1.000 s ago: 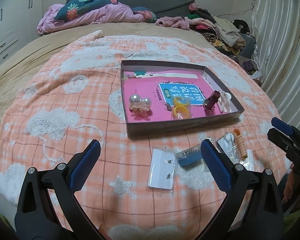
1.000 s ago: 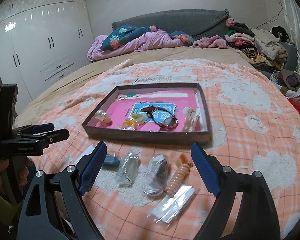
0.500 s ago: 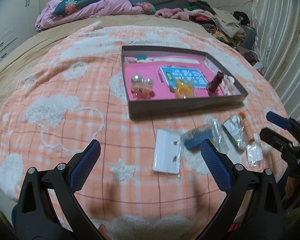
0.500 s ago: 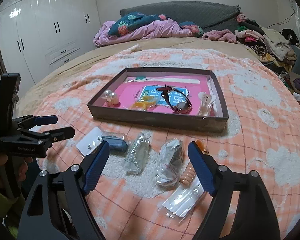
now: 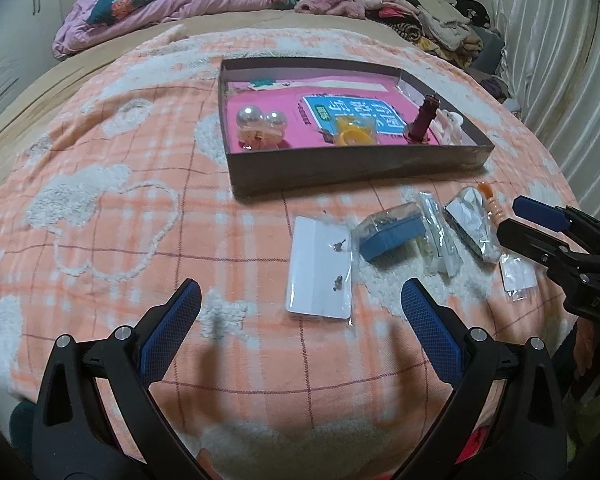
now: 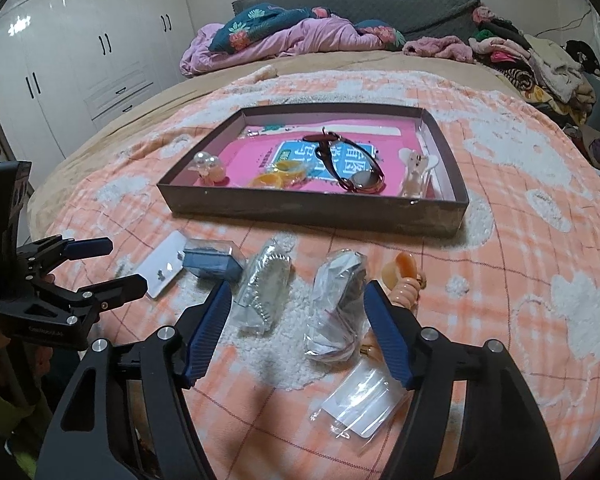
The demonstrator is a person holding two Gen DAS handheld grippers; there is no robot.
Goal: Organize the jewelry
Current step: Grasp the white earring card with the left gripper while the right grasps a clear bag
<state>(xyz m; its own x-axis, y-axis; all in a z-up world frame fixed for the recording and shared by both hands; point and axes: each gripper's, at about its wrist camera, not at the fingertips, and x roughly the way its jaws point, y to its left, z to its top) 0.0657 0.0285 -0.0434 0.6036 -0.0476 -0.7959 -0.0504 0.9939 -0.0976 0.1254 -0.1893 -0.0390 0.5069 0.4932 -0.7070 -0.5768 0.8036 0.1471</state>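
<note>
Bed (image 6: pixel 540 240), covered by an orange-and-white plaid blanket (image 5: pixel 120 220) with fluffy cloud patches; all items lie on it.

Tray (image 6: pixel 312 210), shallow, dark-walled, pink-lined, set mid-bed. Contents, left to right: pearl hair ornament (image 6: pixel 208 168); yellow rings (image 6: pixel 276 176) in clear wrap; sunglasses (image 6: pixel 352 166), maroon frame, lying across a blue printed label; pale hair clip (image 6: pixel 414 172) at the right wall.

Left tool (image 5: pixel 300 304), black frame with blue pads, jaws spread wide, holding nothing, hovering over the blanket just short of the earring card.

Right tool (image 6: pixel 298 308), same make, jaws wide and empty, poised low over the two silvery packets.

Loose row in front of the tray, left to right:
- Earring card (image 5: pixel 320 272), white, two small studs, in a clear sleeve.
- Blue box (image 5: pixel 392 232) with clear lid, just beside the card.
- Clear packet (image 6: pixel 266 292) holding a silver chain piece.
- Crumpled silvery packet (image 6: pixel 338 304).
- Orange spiral hair tie (image 6: pixel 404 284), partly behind the right tool's pad.
- Flat clear sleeve (image 6: pixel 358 400), nearest the onlooker.
</note>
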